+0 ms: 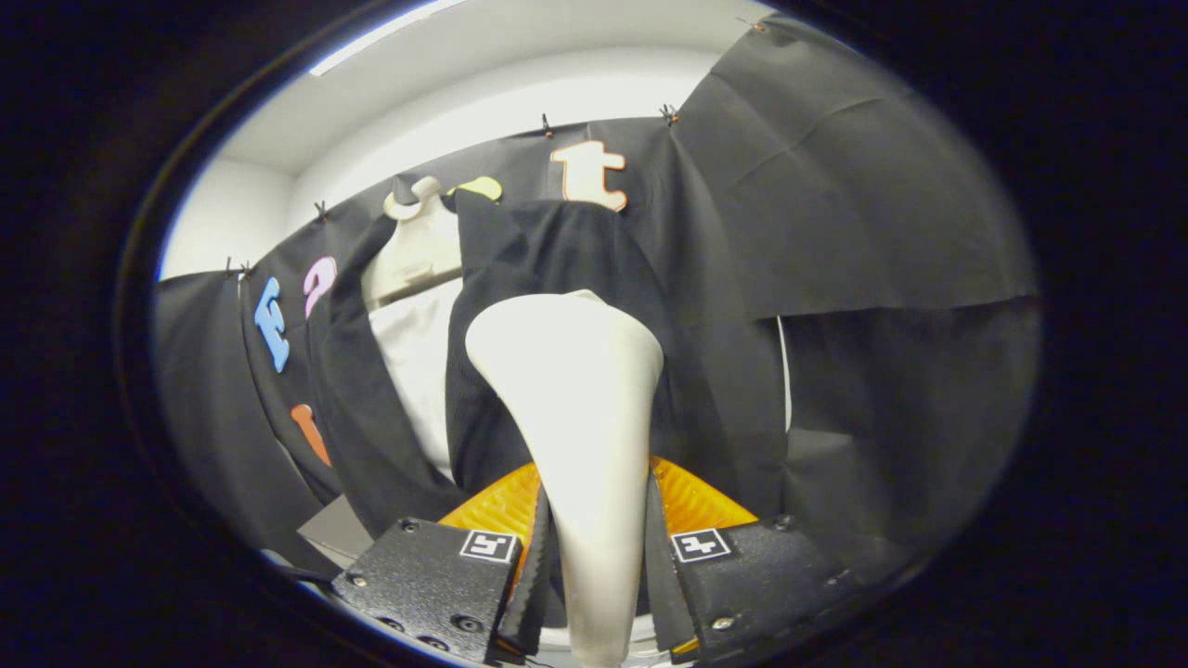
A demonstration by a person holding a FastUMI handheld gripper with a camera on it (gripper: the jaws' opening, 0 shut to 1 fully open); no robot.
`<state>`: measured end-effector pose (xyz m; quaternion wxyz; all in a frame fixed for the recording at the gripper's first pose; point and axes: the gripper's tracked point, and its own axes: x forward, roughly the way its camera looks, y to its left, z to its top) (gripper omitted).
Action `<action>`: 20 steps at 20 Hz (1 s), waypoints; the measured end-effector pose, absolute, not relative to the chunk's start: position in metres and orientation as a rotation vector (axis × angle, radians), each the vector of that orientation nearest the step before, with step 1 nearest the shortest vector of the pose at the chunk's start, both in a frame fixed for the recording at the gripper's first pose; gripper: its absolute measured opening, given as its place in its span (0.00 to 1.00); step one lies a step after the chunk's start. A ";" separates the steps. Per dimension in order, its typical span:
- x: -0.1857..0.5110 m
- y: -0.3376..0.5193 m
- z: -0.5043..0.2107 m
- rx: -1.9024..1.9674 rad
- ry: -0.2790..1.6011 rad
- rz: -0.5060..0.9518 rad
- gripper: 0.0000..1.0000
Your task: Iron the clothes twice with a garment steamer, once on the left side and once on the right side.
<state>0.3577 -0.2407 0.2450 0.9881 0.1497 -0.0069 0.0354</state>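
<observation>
The gripper (594, 566) is clenched on the garment steamer (575, 436): both fingers press against the narrow handle of the steamer, one on each side, and the handle passes up between them. The steamer is white and smooth, and it becomes wider toward its head, which stands just ahead of the fingers and lies against the dark jacket (566, 278). The jacket hangs on a cream mannequin torso (418, 250), whose neck and one shoulder are seen above the open collar. Under the jacket there is a white shirt (418, 371), visible in the opening between the two front panels. The head of the steamer is on the jacket panel beside this opening, below the shoulder. Behind the steamer, close to the fingers, an orange ribbed part (691, 501) shows on both sides of the handle; what it belongs to I cannot tell.
</observation>
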 end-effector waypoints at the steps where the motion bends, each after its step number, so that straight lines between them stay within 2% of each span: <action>1: 0.364 -0.242 0.254 0.300 -0.022 0.063 0.47; 10: 0.400 -0.230 0.313 0.259 -0.060 0.027 0.47; 20: 0.410 -0.221 0.288 0.178 -0.025 -0.034 0.47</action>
